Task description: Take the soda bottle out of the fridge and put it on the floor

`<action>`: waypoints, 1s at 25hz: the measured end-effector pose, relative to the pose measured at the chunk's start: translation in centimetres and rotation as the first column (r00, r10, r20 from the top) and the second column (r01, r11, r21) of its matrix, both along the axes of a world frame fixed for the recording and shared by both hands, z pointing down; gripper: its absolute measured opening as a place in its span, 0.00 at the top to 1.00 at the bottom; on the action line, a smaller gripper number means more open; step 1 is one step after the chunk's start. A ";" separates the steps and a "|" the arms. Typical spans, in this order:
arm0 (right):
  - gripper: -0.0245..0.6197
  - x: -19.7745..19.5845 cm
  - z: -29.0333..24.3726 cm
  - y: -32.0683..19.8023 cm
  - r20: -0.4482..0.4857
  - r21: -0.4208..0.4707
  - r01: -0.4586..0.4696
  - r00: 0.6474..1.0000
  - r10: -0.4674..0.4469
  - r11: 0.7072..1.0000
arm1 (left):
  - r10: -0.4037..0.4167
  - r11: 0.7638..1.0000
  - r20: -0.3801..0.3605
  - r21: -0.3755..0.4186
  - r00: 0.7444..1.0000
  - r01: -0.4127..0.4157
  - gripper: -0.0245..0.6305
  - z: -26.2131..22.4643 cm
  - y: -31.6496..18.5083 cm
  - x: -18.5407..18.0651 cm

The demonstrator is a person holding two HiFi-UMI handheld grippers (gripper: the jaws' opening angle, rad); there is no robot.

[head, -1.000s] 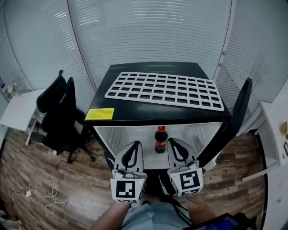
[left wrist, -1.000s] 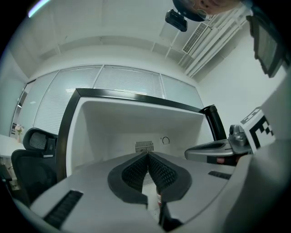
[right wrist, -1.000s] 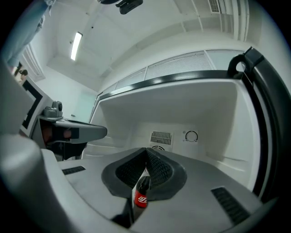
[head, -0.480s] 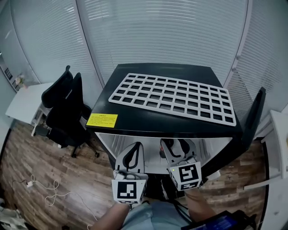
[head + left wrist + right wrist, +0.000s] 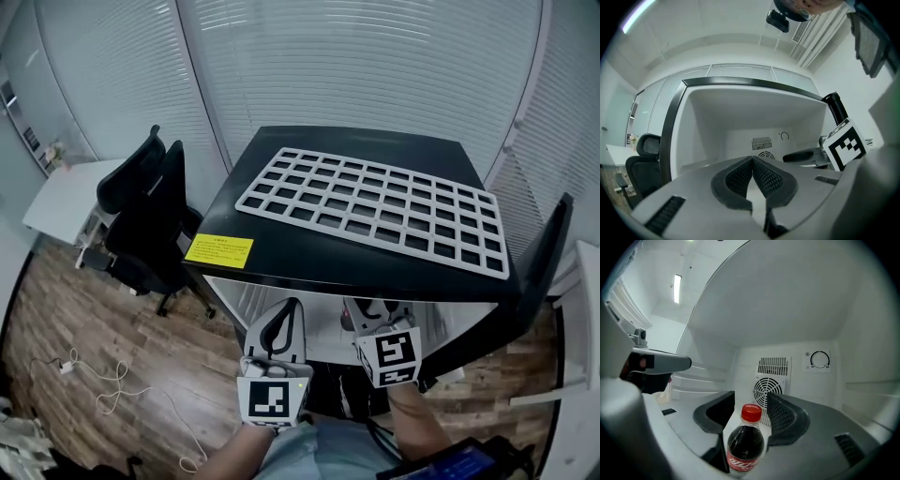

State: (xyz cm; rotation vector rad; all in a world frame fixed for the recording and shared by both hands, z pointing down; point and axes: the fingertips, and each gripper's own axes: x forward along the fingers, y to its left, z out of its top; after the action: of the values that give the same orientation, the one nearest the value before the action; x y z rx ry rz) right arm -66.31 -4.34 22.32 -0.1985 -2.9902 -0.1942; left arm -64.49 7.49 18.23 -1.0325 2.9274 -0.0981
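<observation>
My left gripper (image 5: 752, 160) is pinched shut on nothing at the mouth of the fridge (image 5: 309, 261). Inside it, the soda bottle (image 5: 746, 446) stands upright, red cap up, between the jaws of my right gripper (image 5: 750, 397). They've just swung wide and aren't squeezing it. Only the right gripper view catches the bottle. In the head view the fridge top hides it.

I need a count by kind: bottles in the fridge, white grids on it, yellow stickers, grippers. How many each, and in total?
1 soda bottle
1 white grid
1 yellow sticker
2 grippers: left gripper shut; right gripper, jaws just opening, the soda bottle between them
Total: 5
</observation>
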 end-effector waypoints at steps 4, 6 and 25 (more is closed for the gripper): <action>0.60 -0.7 0.3 0.2 -0.016 0.002 0.019 1.000 -0.019 1.000 | -0.018 1.000 -0.002 -0.004 1.000 0.018 0.94 0.0 0.3 0.0; 0.60 -1.0 0.6 0.5 -0.027 0.004 0.033 0.999 -0.033 0.999 | -0.028 1.000 -0.006 -0.005 1.000 0.028 0.94 0.1 0.4 -0.1; 0.67 -3.5 2.8 1.0 -0.100 0.042 0.069 0.993 -0.064 0.997 | -0.063 0.998 -0.007 0.007 0.998 0.063 0.94 0.6 0.7 -1.8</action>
State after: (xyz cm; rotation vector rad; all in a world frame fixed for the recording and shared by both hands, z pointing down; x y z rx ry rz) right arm -69.85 -3.38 25.14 -0.2943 -2.8802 -0.2521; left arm -66.25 8.17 18.83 -0.9410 2.9648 -0.0866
